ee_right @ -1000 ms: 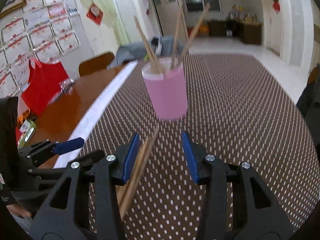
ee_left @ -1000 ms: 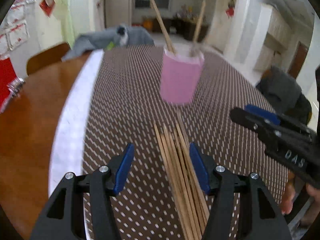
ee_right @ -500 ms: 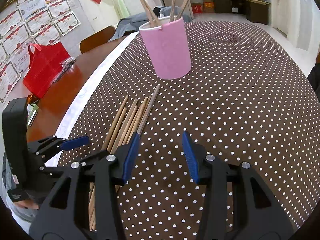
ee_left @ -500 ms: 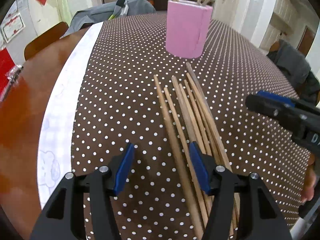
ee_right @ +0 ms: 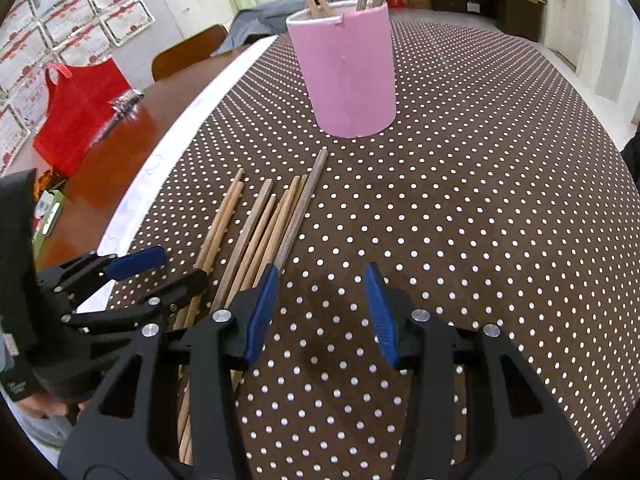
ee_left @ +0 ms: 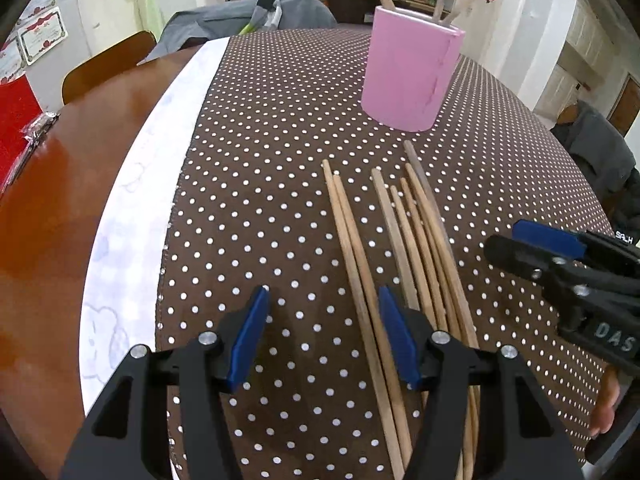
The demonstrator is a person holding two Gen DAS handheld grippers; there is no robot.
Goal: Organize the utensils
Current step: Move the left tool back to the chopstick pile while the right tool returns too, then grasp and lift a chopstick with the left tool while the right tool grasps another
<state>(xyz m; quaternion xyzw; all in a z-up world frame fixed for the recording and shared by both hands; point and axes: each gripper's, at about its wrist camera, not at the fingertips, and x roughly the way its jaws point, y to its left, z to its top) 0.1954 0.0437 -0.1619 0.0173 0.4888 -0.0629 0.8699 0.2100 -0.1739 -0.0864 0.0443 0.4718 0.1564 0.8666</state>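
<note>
A pink cup (ee_left: pixel 412 76) (ee_right: pixel 346 76) stands upright on the dotted brown tablecloth (ee_left: pixel 260 160), with a few wooden chopsticks leaning in it. Several loose chopsticks (ee_left: pixel 404 240) (ee_right: pixel 260 232) lie side by side in front of it. My left gripper (ee_left: pixel 322 300) hangs open over their near ends. The two leftmost sticks show through its gap beside the right pad, and neither pad presses on them. My right gripper (ee_right: pixel 320 276) is open over bare cloth just right of the bundle. Each gripper appears in the other's view, the right gripper (ee_left: pixel 504 238) and the left gripper (ee_right: pixel 180 266).
Left of the cloth's white border (ee_left: pixel 132 200) is bare wooden tabletop (ee_left: pixel 52 208) with a red bag (ee_right: pixel 76 120). A chair back (ee_left: pixel 108 64) and a grey garment (ee_left: pixel 240 16) are at the far edge. A dark jacket (ee_left: pixel 600 148) hangs at the right.
Both grippers have sunk toward the table and tipped downward. The cup sits higher in both views, and the loose chopsticks now lie spread in full sight. Jaws have not changed.
</note>
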